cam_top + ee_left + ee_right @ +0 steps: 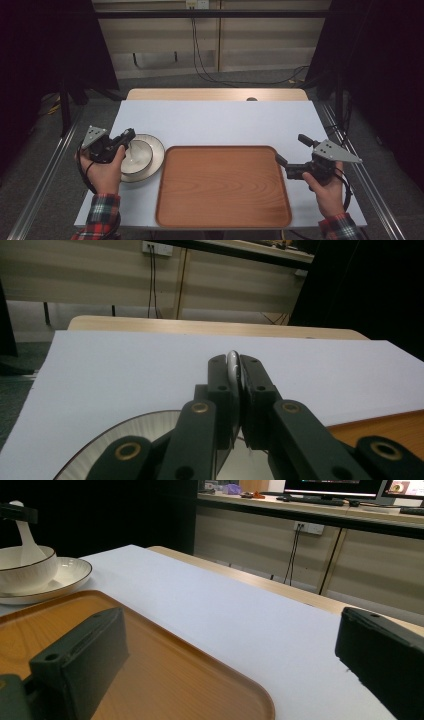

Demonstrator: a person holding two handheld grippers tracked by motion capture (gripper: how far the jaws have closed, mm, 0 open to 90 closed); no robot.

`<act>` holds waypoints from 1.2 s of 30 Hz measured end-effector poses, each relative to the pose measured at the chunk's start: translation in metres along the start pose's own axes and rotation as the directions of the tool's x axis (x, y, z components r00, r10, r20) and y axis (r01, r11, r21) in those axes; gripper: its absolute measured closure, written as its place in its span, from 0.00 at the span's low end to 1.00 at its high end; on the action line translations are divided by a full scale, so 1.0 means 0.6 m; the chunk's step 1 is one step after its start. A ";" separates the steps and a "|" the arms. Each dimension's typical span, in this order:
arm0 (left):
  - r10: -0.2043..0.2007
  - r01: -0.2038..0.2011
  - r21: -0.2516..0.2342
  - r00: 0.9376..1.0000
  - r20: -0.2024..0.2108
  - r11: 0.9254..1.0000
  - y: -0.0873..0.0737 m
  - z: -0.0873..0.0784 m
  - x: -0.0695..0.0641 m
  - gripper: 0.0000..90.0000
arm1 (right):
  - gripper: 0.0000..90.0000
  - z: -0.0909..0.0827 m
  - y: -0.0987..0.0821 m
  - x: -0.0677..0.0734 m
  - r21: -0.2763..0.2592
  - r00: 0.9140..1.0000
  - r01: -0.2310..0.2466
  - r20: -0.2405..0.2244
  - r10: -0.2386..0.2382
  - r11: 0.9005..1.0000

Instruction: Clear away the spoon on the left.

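Note:
A white bowl (137,155) stands on a white plate (156,150) at the table's left, just left of a wooden tray (222,185). My left gripper (127,137) hangs over the bowl, shut on the handle of a white spoon (231,361) that rises between its jaws (235,375). The right gripper view shows that spoon (26,537) standing in the bowl (25,570), with the plate (70,575) under it. My right gripper (291,150) is open at the tray's right edge, with nothing between its fingers (80,660).
The tray (150,650) lies bare in the middle of the white table (220,120). The table's far half is free. Metal rails run along both sides, and cables hang from a wall socket behind.

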State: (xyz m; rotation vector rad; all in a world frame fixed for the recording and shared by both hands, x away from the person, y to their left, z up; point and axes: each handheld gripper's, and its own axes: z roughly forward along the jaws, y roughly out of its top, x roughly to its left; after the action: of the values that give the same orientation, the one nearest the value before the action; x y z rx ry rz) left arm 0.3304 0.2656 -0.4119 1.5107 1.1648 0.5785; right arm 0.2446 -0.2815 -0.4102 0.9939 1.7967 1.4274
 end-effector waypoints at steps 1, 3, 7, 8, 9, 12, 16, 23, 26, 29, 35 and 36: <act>0.005 -0.005 -0.001 1.000 -0.007 1.000 0.000 0.003 -0.001 0.94 | 0.00 0.000 0.000 0.000 -0.001 1.000 -0.002 0.001 0.002 1.000; 0.002 -0.002 -0.007 1.000 -0.005 1.000 -0.001 0.008 -0.002 0.95 | 0.00 -0.001 -0.001 0.000 -0.002 1.000 0.002 0.006 -0.002 1.000; -0.005 0.005 -0.017 1.000 -0.006 1.000 -0.004 0.014 0.000 0.95 | 0.00 -0.004 -0.002 -0.002 0.000 1.000 0.001 0.002 -0.001 1.000; -0.012 0.012 -0.024 1.000 0.001 1.000 -0.005 0.016 0.001 0.95 | 0.00 -0.005 -0.003 -0.002 -0.003 1.000 -0.002 0.000 0.002 1.000; -0.011 0.011 -0.026 1.000 0.001 1.000 -0.006 0.017 0.002 0.95 | 0.00 -0.006 -0.003 -0.002 -0.001 1.000 -0.004 0.001 0.004 1.000; -0.016 0.016 -0.033 1.000 -0.003 0.999 -0.008 0.019 0.002 0.95 | 0.00 -0.007 -0.003 0.000 -0.001 1.000 -0.009 0.011 0.009 1.000; -0.024 0.025 -0.029 1.000 0.011 0.999 -0.008 0.018 0.004 0.95 | 0.00 -0.007 -0.004 0.000 0.000 1.000 -0.007 0.013 0.007 1.000; -0.041 0.042 -0.032 0.999 0.023 0.999 -0.004 0.009 0.003 0.95 | 0.00 -0.008 -0.004 -0.001 -0.004 1.000 -0.006 0.008 0.006 1.000; -0.039 0.040 -0.041 0.999 0.033 0.998 0.001 0.003 0.003 0.95 | 0.00 -0.008 -0.004 0.000 -0.003 1.000 -0.005 0.002 0.005 1.000; -0.044 0.045 -0.048 0.998 0.037 0.998 0.007 -0.001 0.002 0.95 | 0.00 -0.007 -0.004 0.001 0.000 1.000 0.001 -0.001 -0.001 1.000; -0.051 0.054 -0.055 0.997 0.055 0.997 0.022 -0.012 -0.001 0.95 | 0.00 -0.008 -0.004 0.000 -0.004 1.000 -0.007 0.000 0.007 1.000; -0.061 0.065 -0.065 0.996 0.067 0.996 0.026 -0.014 -0.002 0.95 | 0.00 -0.008 -0.004 0.001 -0.002 1.000 -0.010 0.001 0.010 1.000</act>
State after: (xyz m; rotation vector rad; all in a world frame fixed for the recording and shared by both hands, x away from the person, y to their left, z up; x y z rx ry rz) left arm 0.3285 0.2696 -0.3945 1.4207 1.1283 0.5171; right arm 0.2400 -0.2839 -0.4115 1.0037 1.7919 1.4344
